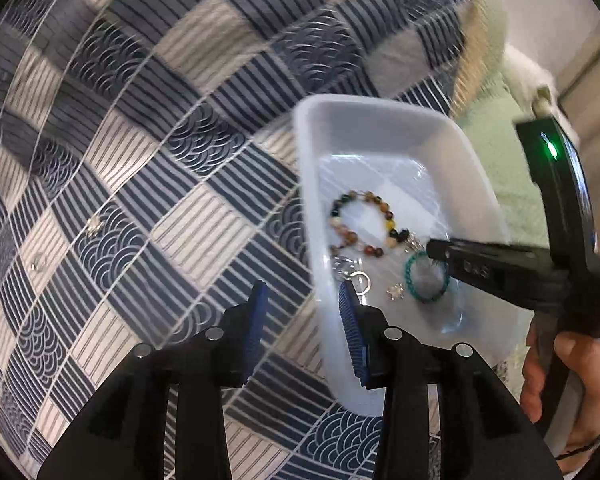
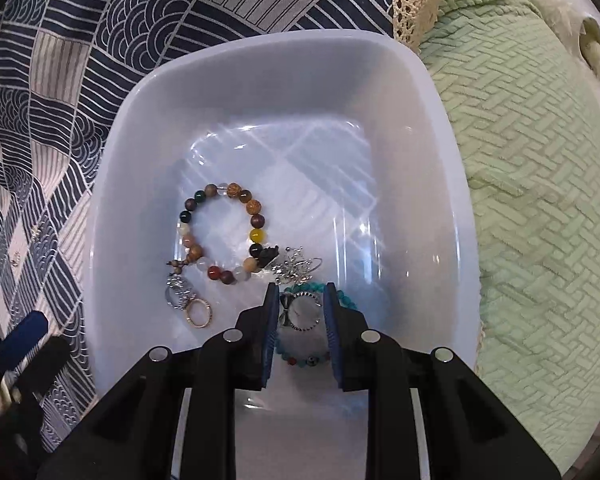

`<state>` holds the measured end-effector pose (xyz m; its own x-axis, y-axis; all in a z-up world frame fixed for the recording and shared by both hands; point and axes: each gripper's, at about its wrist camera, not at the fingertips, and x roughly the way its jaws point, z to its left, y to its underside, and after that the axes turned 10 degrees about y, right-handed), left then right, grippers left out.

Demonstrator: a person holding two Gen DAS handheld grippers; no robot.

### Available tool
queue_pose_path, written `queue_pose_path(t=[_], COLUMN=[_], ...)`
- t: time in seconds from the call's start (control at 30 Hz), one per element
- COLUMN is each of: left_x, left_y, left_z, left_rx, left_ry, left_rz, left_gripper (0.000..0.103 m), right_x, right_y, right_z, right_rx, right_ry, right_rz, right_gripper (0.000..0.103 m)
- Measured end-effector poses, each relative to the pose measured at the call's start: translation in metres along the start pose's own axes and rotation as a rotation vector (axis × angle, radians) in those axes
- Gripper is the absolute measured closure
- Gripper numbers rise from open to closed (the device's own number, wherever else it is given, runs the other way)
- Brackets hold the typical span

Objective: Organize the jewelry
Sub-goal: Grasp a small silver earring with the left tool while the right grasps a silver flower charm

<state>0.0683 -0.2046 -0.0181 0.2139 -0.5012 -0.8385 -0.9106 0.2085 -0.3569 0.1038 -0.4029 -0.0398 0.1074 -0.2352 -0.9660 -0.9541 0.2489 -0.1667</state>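
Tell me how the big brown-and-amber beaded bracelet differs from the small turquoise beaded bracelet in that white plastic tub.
The brown-and-amber beaded bracelet has large mixed beads: wood brown, yellow, red, cream. The turquoise beaded bracelet has far smaller, mostly blue-green beads. The brown one lies in the open, mid-floor of the white plastic tub; the turquoise one lies partly hidden under the right gripper. Both are closed loops lying flat inside the tub.

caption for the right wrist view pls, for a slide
Right gripper poised above a turquoise bracelet in a white tray of jewelry.
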Motion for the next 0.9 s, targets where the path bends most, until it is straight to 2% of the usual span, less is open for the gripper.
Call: queue_pose_path(t=[0.03,0.07,0.1,0.2,0.33,0.4,0.5,0.57,0.67,0.77,0.9], left_x=[-0.005,-0.012,-0.020,-0.040,-0.058,-0.056,-0.042,-0.028,-0.009,-0.004,-0.002], left_y=[-0.001,-0.002,-0.002,-0.005,0.006,0.010,0.013,0.016,0.017,0.013,0.008], left_z=[0.008,0.015,0.024,0.065,0.133,0.163,0.204,0.221,0.234,0.236,0.240], left_rx=[-0.013,-0.018,-0.019,-0.054,-0.112,-0.131,-0.194,-0.225,-0.245,-0.233,-0.240], left_ry=[-0.006,-0.022,-0.043,-0.104,-0.234,-0.262,-0.250,-0.249,-0.273,-0.302,-0.289], left_rz=[-0.006,-0.014,-0.029,-0.070,-0.096,-0.088,-0.075,-0.048,-0.017,-0.045,-0.057], left_gripper=[0.068,0.068,0.067,0.054,0.054,0.054,0.054,0.054,0.054,0.054,0.056], right_x=[-0.004,-0.008,-0.014,-0.030,-0.055,-0.068,-0.082,-0.086,-0.085,-0.080,-0.078], right_y=[0.000,0.002,0.002,0.004,0.006,0.006,0.008,0.008,0.014,0.018,0.022], right_z=[0.000,-0.002,0.000,0.006,0.018,0.035,0.063,0.083,0.112,0.130,0.138], right_rx=[-0.003,-0.006,-0.010,-0.018,-0.046,-0.070,-0.112,-0.146,-0.215,-0.255,-0.282], right_ry=[0.018,0.030,0.035,0.004,-0.033,-0.070,-0.115,-0.139,-0.117,-0.097,-0.090], right_rz=[-0.015,-0.029,-0.044,-0.082,-0.147,-0.174,-0.199,-0.205,-0.201,-0.194,-0.188], right_gripper=[0.049,0.042,0.040,0.040,0.040,0.040,0.040,0.037,0.036,0.036,0.036])
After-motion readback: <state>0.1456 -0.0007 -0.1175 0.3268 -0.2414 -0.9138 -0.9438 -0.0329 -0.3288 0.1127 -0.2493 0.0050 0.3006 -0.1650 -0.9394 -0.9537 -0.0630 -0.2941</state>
